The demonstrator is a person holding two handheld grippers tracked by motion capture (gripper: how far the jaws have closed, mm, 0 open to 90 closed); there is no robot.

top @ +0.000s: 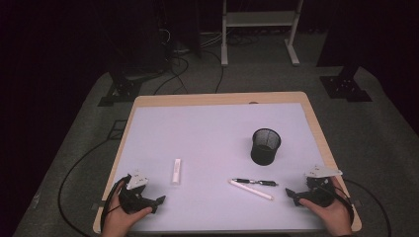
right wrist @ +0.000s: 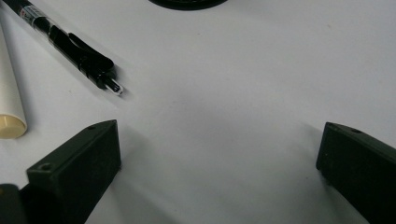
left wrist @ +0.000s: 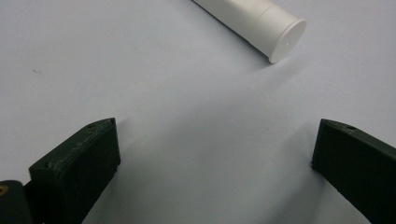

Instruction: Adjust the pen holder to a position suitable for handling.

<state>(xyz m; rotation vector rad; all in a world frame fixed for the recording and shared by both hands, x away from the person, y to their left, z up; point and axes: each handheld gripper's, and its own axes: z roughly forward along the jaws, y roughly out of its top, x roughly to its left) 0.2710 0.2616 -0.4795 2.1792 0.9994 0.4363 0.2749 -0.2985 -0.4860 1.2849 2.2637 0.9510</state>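
I hold both grippers low in frame, left gripper (top: 148,200) and right gripper (top: 296,195), fingers wide apart and empty; white tube (top: 176,171), black pen (top: 255,182), cream marker (top: 250,189) lie between on the tabletop (top: 207,128); mesh cup (top: 266,146) right of centre.

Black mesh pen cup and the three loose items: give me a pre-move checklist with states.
1. Left gripper open, nothing between the jaws: ok.
2. Right gripper open, nothing between the jaws: ok.
3. Black mesh pen cup upright on the white table mat, mouth unobstructed: ok.
4. Short white cylinder lies flat ahead of the left gripper, apart from it: ok.
5. Black clip pen and long white marker lie close together; separated enough to grasp one alone: cannot tell.
6. Cup contents: cannot tell.
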